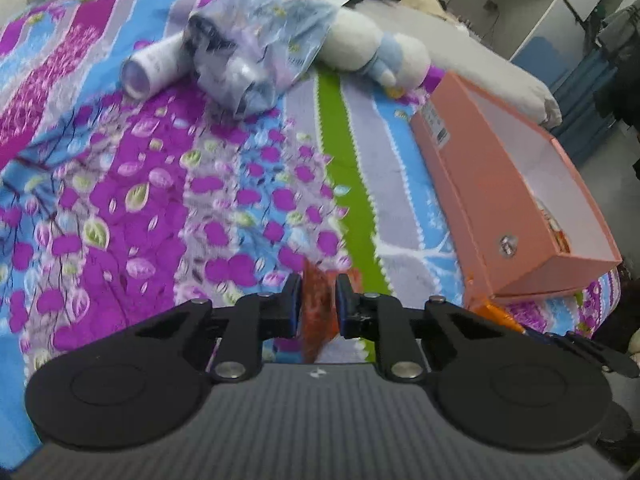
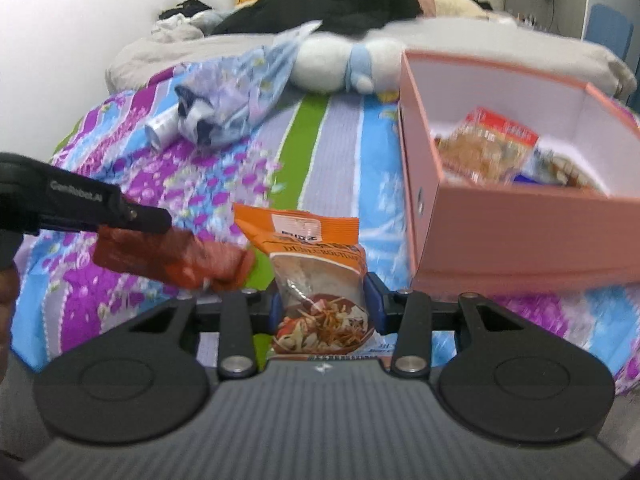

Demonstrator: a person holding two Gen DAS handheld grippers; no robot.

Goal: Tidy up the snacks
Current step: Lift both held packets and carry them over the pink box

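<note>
On the patterned bedspread point(image 1: 140, 208) an open pink box point(image 2: 500, 232) holds snack packets point(image 2: 488, 144), beside it the right gripper point(image 2: 320, 300) is clamped on an orange pouch point(image 2: 316, 264), and the left gripper point(image 1: 317, 304) pinches a red wrapper point(image 1: 316, 308).

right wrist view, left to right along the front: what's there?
left gripper → red snack packet → orange snack bag, held by the right gripper → pink box
</note>
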